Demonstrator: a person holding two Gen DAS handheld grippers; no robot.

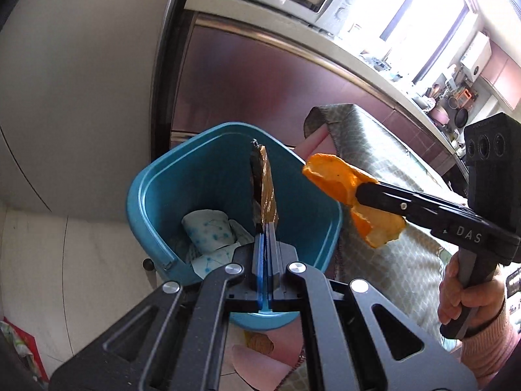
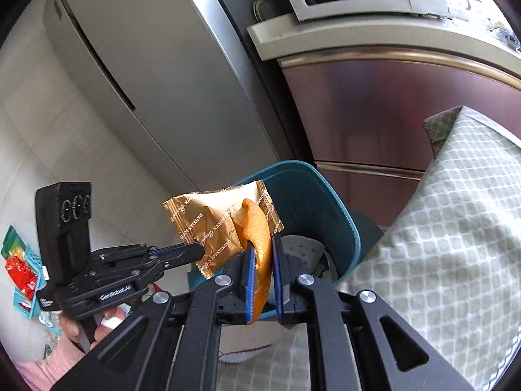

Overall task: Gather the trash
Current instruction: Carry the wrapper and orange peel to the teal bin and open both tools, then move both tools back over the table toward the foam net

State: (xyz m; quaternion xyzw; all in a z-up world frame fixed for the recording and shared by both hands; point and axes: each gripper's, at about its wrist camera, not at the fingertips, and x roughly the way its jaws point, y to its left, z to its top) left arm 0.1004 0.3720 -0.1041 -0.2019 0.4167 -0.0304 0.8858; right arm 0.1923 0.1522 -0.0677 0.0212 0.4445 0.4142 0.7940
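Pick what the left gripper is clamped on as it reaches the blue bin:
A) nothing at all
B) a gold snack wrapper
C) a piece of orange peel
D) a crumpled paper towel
B: the left gripper is shut on the gold snack wrapper over the blue bin, while the orange peel sits in the right gripper.

The mouth of the teal plastic bin (image 1: 156, 176) stands open (crumpled paper low inside); a green-patterned cloth-covered table (image 1: 384, 169) crowds its right side.
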